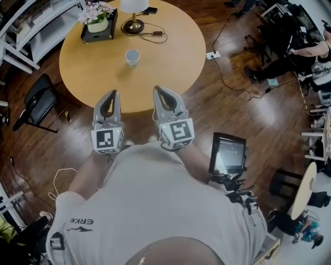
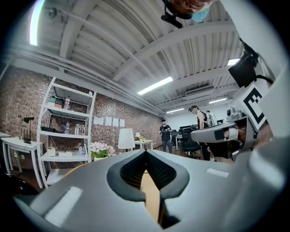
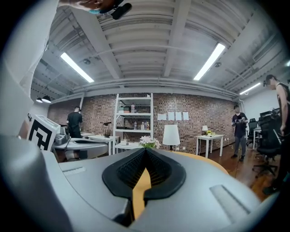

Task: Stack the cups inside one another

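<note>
Left gripper (image 1: 113,94) and right gripper (image 1: 158,90) are both pressed together on nothing, hanging at the near edge of the table (image 1: 176,52). The cup (image 1: 132,57) stands upright further in on the table, dead ahead between them, so neither's really nearer. Only readable writing: ERKE on the shirt (image 1: 155,207).

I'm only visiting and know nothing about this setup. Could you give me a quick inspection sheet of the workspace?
Surface: round wooden table, mostly bare.
Job's things: one pale cup, upright near the middle; no second cup seen.
Clutter: flower box and lamp at the far edge.
Grippers: left tongs and right tongs both shut, empty, by the near edge.
Cables: lamp cord on the table; floor cable from a power strip.
Surroundings: black chair, brick wall, shelving, people standing.
</note>
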Motion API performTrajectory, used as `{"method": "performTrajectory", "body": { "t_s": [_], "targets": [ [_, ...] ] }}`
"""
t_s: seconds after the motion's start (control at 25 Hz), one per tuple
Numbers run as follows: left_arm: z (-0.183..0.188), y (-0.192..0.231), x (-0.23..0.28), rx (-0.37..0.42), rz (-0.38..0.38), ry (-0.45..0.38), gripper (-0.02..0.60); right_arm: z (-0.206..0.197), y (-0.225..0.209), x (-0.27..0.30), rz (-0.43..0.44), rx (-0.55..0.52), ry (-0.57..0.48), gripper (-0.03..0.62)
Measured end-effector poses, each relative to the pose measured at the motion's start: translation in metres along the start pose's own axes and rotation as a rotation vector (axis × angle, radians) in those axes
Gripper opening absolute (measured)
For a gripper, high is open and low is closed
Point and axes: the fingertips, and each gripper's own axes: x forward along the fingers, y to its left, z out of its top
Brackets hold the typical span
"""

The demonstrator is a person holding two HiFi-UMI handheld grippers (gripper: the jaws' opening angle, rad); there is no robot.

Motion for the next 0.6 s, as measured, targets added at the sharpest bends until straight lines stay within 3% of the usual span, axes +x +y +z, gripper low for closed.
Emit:
{"method": "performTrajectory", "body": {
  "t_s": [0.44, 0.6],
  "targets": [
    [-0.010, 0.002, -0.001, -0.003, -0.011, 0.002, 0.002, -0.005, 0.004, -0.003, -0.017, -0.025, 0.017, 0.012],
    [-0.005, -0.008, -0.005, 0.052, -0.035, 0.006, 0.002, -0.005, 0.005, -0.007, -0.019, -0.031, 0.020, 0.012]
  ]
}}
